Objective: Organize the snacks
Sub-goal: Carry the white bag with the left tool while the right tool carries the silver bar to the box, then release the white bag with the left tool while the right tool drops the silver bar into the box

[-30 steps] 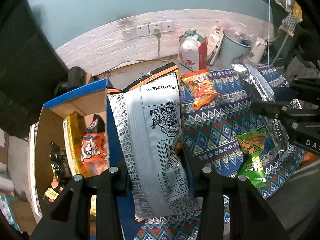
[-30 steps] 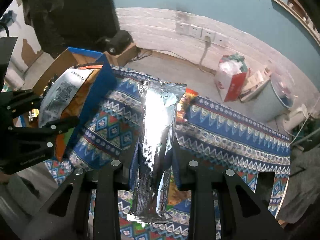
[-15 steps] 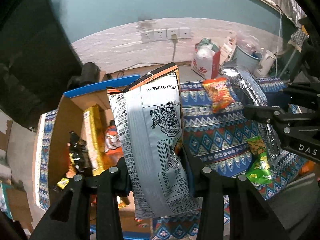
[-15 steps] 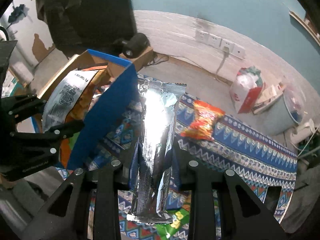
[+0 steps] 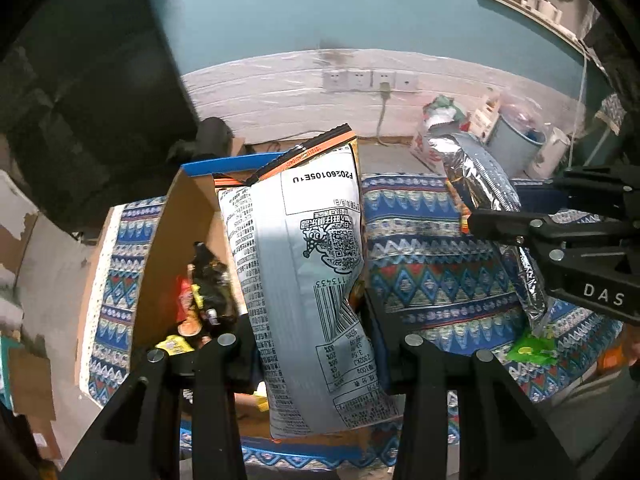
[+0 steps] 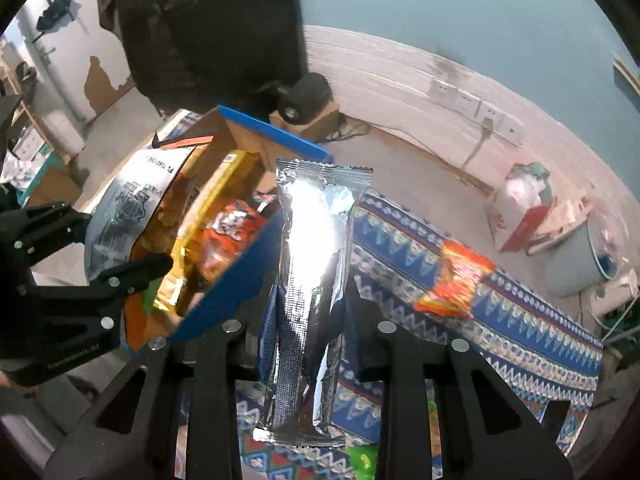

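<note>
My left gripper [image 5: 316, 340] is shut on a large grey and orange snack bag [image 5: 308, 276], held upright over the open cardboard box [image 5: 168, 248] with blue outer walls. The box holds several snack packs [image 5: 208, 292]. My right gripper [image 6: 306, 324] is shut on a long silver foil pack [image 6: 314, 264], held upright just right of the box [image 6: 236, 284]. The left gripper [image 6: 60, 280] and its bag [image 6: 132, 204] show at the left in the right wrist view. The right gripper [image 5: 568, 248] and foil pack [image 5: 484, 180] show at the right in the left wrist view.
A blue patterned cloth [image 5: 424, 264] covers the table. An orange-red snack pack [image 6: 452, 280] lies on it to the right, and a green pack [image 5: 532, 348] lies near the front edge. Behind are a wall with sockets [image 5: 368, 80], a red-white bag [image 6: 524, 208] and a bin [image 5: 516, 140].
Both grippers have moved left with their packs. The left gripper's bag now hangs over the box opening, and the foil pack has come up close to the box's right wall.
</note>
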